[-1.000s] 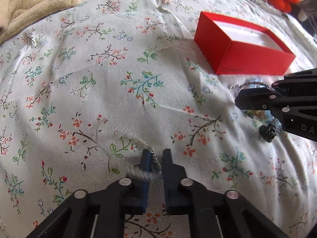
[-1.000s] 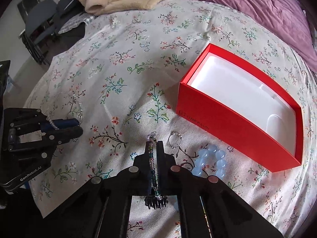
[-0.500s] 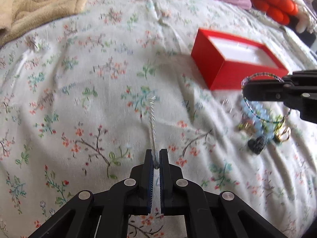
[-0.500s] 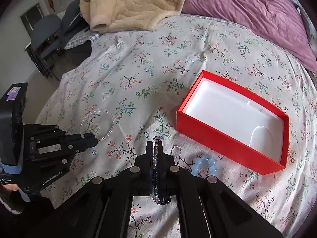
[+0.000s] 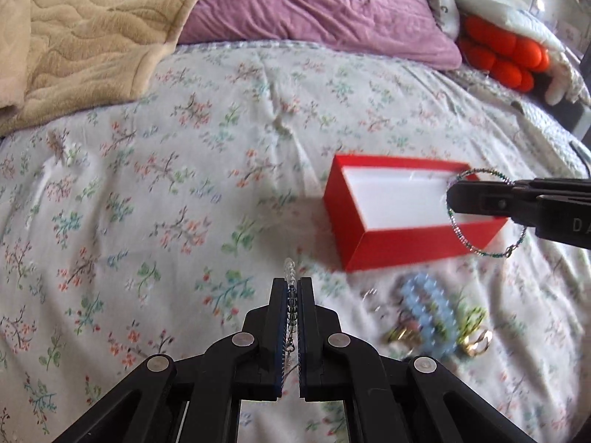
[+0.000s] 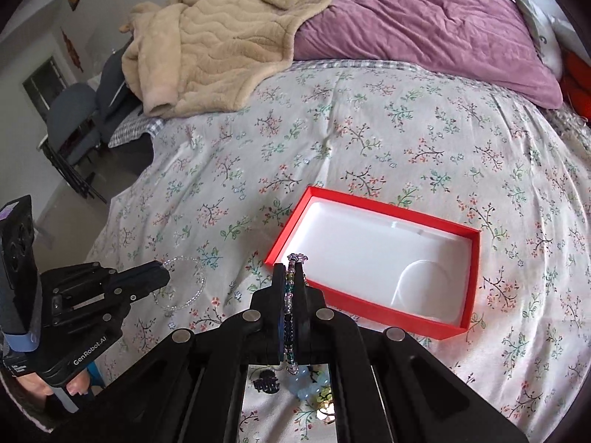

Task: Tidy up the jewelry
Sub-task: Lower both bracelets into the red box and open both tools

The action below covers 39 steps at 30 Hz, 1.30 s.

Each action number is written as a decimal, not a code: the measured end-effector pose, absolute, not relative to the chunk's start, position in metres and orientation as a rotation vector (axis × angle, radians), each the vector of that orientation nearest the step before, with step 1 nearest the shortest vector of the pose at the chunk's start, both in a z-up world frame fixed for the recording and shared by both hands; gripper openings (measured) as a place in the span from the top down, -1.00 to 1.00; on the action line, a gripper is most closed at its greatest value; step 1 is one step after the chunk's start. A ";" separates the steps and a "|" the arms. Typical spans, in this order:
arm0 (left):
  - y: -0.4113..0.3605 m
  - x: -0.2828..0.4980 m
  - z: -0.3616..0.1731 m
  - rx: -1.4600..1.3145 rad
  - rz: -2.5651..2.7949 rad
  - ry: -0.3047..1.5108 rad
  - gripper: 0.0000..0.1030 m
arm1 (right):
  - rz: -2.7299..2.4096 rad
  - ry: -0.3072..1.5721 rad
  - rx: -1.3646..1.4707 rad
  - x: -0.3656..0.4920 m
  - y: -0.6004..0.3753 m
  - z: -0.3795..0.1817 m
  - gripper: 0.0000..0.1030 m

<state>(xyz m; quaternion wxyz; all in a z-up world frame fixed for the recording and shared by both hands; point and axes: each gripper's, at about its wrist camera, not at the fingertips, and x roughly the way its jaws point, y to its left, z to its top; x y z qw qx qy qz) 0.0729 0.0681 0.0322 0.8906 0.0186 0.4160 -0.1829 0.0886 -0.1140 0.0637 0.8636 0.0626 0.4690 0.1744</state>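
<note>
An open red box [image 5: 354, 229] with a bare white inside [image 6: 369, 247] sits on the floral bedspread. My left gripper [image 5: 291, 284] is shut on a clear beaded bracelet [image 5: 289, 271], held in the air left of the box; the bracelet's loop shows in the right wrist view [image 6: 181, 284]. My right gripper [image 6: 294, 271] is shut on a green and purple beaded bracelet [image 6: 291, 277], held over the box's near left corner; its ring shows in the left wrist view [image 5: 480, 217]. A pile of jewelry [image 5: 428, 313] lies in front of the box.
A beige blanket [image 6: 221, 37] and a purple pillow [image 6: 424, 26] lie at the far side of the bed. An orange plush [image 5: 502, 55] sits at the far right. A chair [image 6: 70, 125] stands off the bed's left edge. The pile includes a pale blue bead bracelet [image 5: 424, 306] and gold rings [image 5: 476, 343].
Both grippers rose from the bedspread, each with its bracelet. The right one moved over the box's corner. The left one lifted the clear bracelet off the cloth.
</note>
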 end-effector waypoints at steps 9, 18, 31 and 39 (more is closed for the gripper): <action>0.011 0.095 0.061 -0.060 -0.492 0.788 1.00 | 0.261 0.960 0.210 0.101 -0.168 0.064 0.97; -0.038 0.122 0.053 -0.200 -0.609 0.804 1.00 | 0.197 0.966 0.269 0.108 -0.208 0.056 0.97; -0.041 0.152 0.003 -0.026 -0.407 0.924 1.00 | 0.226 0.996 0.301 0.127 -0.204 0.036 0.96; -0.040 0.153 -0.009 0.096 -0.323 0.948 1.00 | 0.279 1.072 0.391 0.141 -0.193 0.004 0.96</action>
